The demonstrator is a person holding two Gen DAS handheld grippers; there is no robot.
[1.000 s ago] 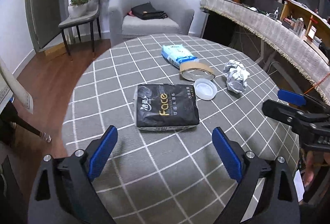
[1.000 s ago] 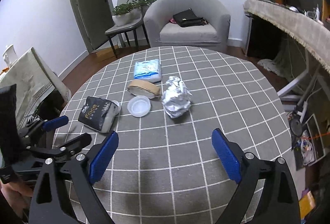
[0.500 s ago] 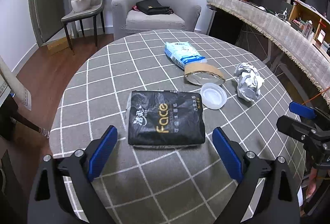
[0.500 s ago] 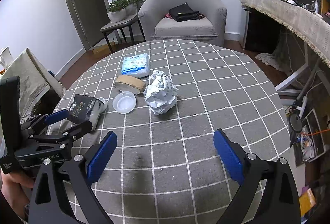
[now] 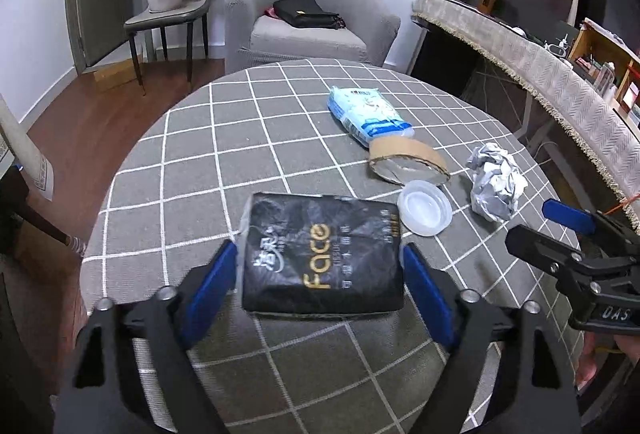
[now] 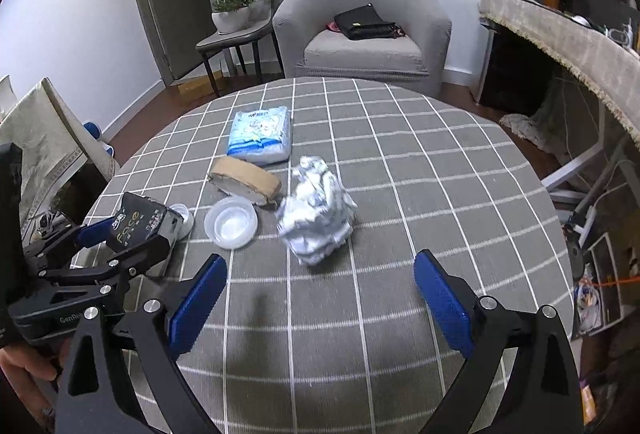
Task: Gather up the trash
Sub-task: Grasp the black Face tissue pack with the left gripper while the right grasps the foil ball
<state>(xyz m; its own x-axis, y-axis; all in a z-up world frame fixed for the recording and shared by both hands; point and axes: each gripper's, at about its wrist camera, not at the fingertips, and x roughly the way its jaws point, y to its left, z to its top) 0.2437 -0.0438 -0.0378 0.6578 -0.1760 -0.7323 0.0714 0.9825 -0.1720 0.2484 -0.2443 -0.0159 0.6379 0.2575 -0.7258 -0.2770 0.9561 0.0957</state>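
A black tissue pack (image 5: 320, 254) printed "Face" lies flat on the grey checked table (image 5: 192, 162). My left gripper (image 5: 318, 247) straddles it, jaws closing, with a blue pad close beside each short side and the pack not squeezed. The right wrist view shows the same pack (image 6: 138, 222) between the left gripper's (image 6: 124, 238) fingers. A crumpled foil ball (image 6: 316, 212) sits just beyond my right gripper (image 6: 320, 260), which is open with nothing between its fingers. A clear plastic lid (image 6: 231, 222) and a brown tape roll (image 6: 245, 180) lie between the pack and the ball.
A blue-and-white tissue pack (image 6: 260, 132) lies farther back on the table. Behind the table stands a grey armchair (image 6: 364, 46) with a black bag, and a chair with potted plants (image 6: 240, 10). A long cloth-covered desk (image 6: 560, 34) runs along the right.
My left gripper moved forward until the black pack lay between its fingers, and its jaws narrowed. My right gripper moved closer to the foil ball and stayed open.
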